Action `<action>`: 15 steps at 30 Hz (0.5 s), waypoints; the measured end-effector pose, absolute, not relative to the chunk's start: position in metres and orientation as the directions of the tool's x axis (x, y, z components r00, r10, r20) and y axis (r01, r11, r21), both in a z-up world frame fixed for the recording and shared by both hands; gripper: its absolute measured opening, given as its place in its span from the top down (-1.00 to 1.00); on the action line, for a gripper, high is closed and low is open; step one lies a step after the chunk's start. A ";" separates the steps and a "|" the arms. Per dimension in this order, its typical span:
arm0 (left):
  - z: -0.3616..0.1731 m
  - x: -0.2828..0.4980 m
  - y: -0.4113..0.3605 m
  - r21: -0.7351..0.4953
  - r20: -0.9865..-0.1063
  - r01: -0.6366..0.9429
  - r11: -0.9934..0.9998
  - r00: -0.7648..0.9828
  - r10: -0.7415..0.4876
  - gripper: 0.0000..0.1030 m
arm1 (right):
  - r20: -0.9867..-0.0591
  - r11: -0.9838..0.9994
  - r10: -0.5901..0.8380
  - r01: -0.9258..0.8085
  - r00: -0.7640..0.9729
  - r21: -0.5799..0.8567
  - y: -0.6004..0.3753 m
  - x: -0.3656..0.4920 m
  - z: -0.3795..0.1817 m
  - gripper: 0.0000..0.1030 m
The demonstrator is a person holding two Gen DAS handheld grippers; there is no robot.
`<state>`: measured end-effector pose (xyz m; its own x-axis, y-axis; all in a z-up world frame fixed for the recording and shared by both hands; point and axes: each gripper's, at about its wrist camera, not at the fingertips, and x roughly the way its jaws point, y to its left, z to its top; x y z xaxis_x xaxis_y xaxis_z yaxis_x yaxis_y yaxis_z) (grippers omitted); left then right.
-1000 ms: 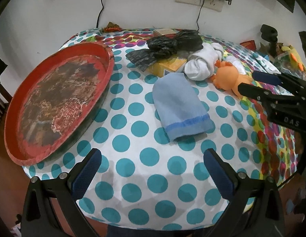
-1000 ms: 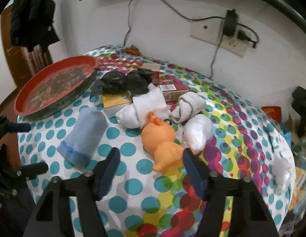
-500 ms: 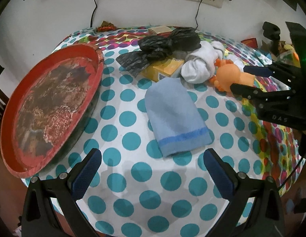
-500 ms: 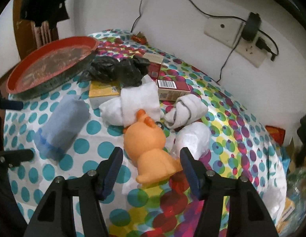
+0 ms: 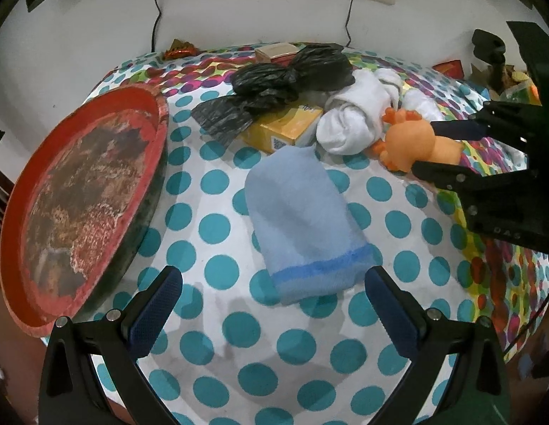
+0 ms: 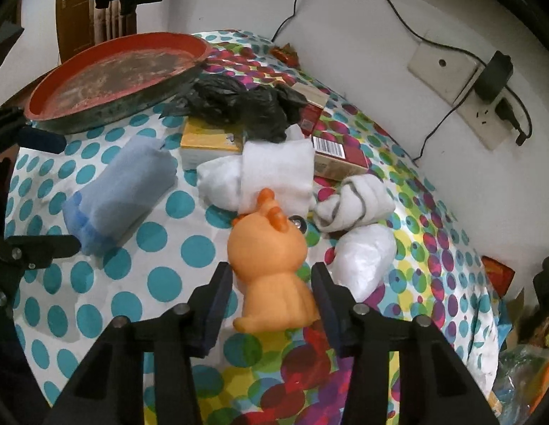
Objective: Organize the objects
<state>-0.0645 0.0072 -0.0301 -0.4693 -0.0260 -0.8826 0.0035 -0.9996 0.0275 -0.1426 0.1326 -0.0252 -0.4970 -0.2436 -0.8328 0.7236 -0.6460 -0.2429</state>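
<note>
The smooth, matt orange rubbery toy animal (image 6: 271, 265) lies beside soft white cloth socks (image 6: 271, 173) and a fuzzy pale-blue terry cloth (image 5: 303, 219). At ten o'clock, the round red tray (image 5: 147, 148) shows worn, flaking paint; a crinkled glossy black plastic bag (image 5: 285, 74) covers a yellow cardboard box (image 5: 281, 127).

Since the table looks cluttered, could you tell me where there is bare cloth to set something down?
Bare cloth lies between the red tray and blue towel, and along the near edge. It is crowded behind the towel: black bag, yellow box, white socks, orange toy.
</note>
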 end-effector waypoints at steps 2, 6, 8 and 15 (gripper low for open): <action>-0.031 -0.066 0.009 0.026 -0.883 0.000 -1.000 -0.468 -0.023 -1.00 | -0.836 -0.634 -0.229 0.728 -0.499 -0.260 0.129 -0.142 -0.028 0.09; -0.032 -0.070 0.010 0.020 -0.885 -0.001 -1.000 -0.464 -0.017 -1.00 | -0.843 -0.605 -0.187 0.736 -0.504 -0.306 0.120 -0.143 -0.035 0.10; -0.032 -0.073 0.009 0.008 -0.888 0.005 -1.000 -0.461 -0.009 -1.00 | -0.835 -0.623 -0.189 0.720 -0.517 -0.305 0.118 -0.145 -0.036 0.18; -0.032 -0.078 0.007 -0.028 -0.880 0.007 -1.000 -0.474 0.022 -1.00 | -0.768 -0.774 -0.292 0.612 -0.570 -0.161 0.145 -0.138 -0.028 0.21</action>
